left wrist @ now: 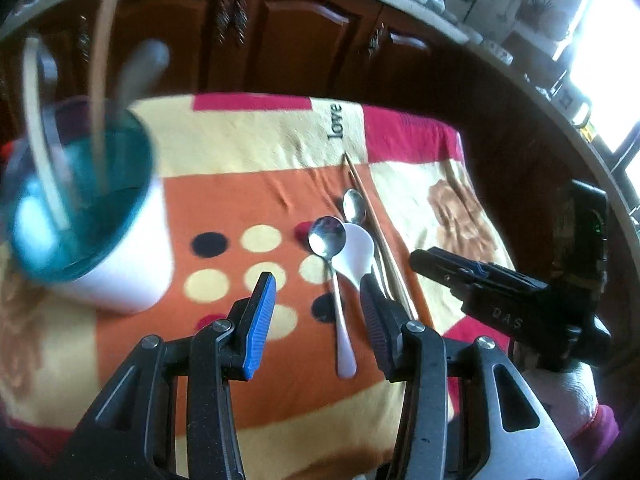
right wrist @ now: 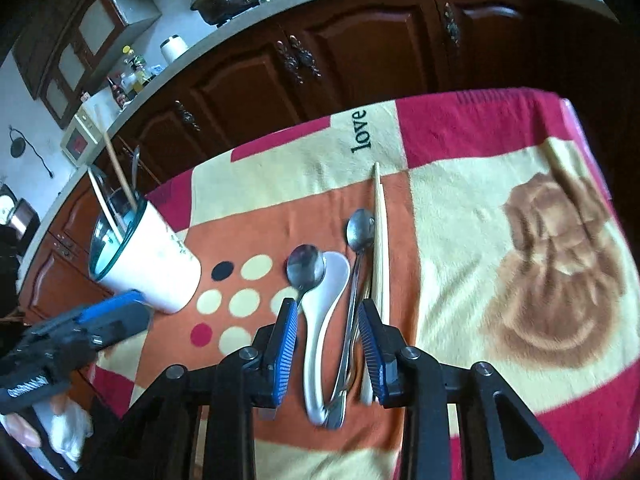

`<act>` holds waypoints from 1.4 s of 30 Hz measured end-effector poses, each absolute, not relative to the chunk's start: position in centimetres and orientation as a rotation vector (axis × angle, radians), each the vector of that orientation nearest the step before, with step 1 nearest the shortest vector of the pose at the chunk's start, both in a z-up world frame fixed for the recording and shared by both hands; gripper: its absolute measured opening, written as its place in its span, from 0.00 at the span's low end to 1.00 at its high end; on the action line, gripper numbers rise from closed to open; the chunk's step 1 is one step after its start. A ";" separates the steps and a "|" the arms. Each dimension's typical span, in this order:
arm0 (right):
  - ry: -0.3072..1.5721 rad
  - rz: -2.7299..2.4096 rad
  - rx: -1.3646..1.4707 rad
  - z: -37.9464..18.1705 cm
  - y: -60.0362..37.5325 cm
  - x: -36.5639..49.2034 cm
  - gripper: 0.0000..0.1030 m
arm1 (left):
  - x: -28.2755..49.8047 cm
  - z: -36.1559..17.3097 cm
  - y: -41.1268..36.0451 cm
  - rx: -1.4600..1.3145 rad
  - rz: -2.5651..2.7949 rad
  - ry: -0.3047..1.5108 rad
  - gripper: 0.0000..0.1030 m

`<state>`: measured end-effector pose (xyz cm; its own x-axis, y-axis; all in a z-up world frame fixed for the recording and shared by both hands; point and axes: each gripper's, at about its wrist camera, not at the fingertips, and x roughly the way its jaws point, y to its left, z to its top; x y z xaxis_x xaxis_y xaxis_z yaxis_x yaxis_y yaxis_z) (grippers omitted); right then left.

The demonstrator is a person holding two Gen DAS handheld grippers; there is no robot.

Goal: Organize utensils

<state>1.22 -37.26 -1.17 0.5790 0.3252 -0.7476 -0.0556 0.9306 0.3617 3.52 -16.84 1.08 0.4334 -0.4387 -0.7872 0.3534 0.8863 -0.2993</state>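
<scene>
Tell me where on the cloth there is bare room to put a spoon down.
Free: the bear print right of the chopsticks, and the yellow strip by the word "love". The dotted patch between cup and spoons is narrower. Crowded: the middle, where two metal spoons, a white spoon and chopsticks lie together.

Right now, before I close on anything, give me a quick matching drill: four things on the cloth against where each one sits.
Things:
1. white cup
2. white ceramic spoon
3. chopsticks
4. right gripper

Places:
A. between two metal spoons
B. far left, utensils standing in it
C. jaws open on either side of the spoon handles
D. right edge of the utensil group

Pairs: 1-B, 2-A, 3-D, 4-C
</scene>
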 end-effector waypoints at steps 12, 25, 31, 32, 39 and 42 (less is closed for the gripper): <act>0.990 0.309 0.387 -4.9 -39.1 5.6 0.31 | 10.1 -4.1 -20.4 -0.096 -0.465 1.097 0.42; 0.995 0.367 0.359 -4.6 -40.0 5.4 0.31 | 12.4 -6.6 -23.0 -0.055 -0.515 1.116 0.14; 1.008 0.403 0.319 -4.7 -39.0 6.2 0.31 | 11.1 -5.9 -22.2 -0.049 -0.490 1.094 0.03; 1.017 0.408 0.295 -4.8 -38.5 6.6 0.31 | 10.8 -5.7 -21.9 -0.049 -0.482 1.092 0.02; 1.062 0.460 0.189 -5.5 -36.3 9.0 0.31 | 8.2 -5.8 -18.8 -0.093 -0.450 1.122 0.02; 1.082 0.468 0.133 -6.0 -35.5 10.0 0.31 | 7.0 -5.9 -17.7 -0.103 -0.455 1.134 0.02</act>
